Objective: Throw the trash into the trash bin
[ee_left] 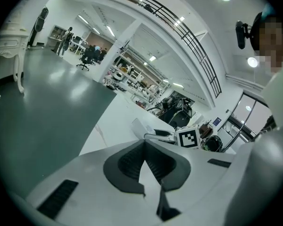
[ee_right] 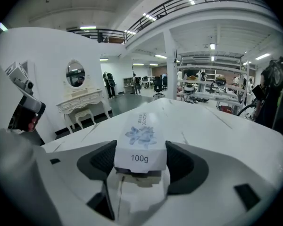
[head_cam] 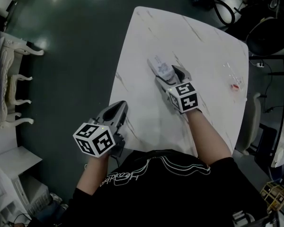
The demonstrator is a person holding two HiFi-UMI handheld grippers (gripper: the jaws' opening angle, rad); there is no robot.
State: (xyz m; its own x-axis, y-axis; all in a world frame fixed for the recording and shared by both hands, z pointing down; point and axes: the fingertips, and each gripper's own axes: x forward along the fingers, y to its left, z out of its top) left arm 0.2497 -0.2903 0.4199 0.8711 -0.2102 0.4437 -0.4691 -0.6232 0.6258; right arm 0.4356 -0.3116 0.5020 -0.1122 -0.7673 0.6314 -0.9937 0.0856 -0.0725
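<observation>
White box (ee_right: 140,140) clamped in right gripper (head_cam: 166,74), arm outstretched over table (head_cam: 203,46); left gripper (head_cam: 117,109) closed, empty.

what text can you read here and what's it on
"100g": on the near end of the box, which the right gripper holds.
Line of small print on the box top, above a flower picture: too small to read.
Script on the shirt: too blurred to read.
Marker cubes: square patterns only, no words.

The person is wearing a black short-sleeved shirt (head_cam: 180,193) showing a white outline print (head_cam: 166,163) at 12 o'clock. The grey-white left gripper (head_cam: 119,107) and right gripper (head_cam: 169,74) are carrying black-and-white marker cubes (head_cam: 94,139) at 6 o'clock and dark ribbed pads (ee_right: 104,161).
</observation>
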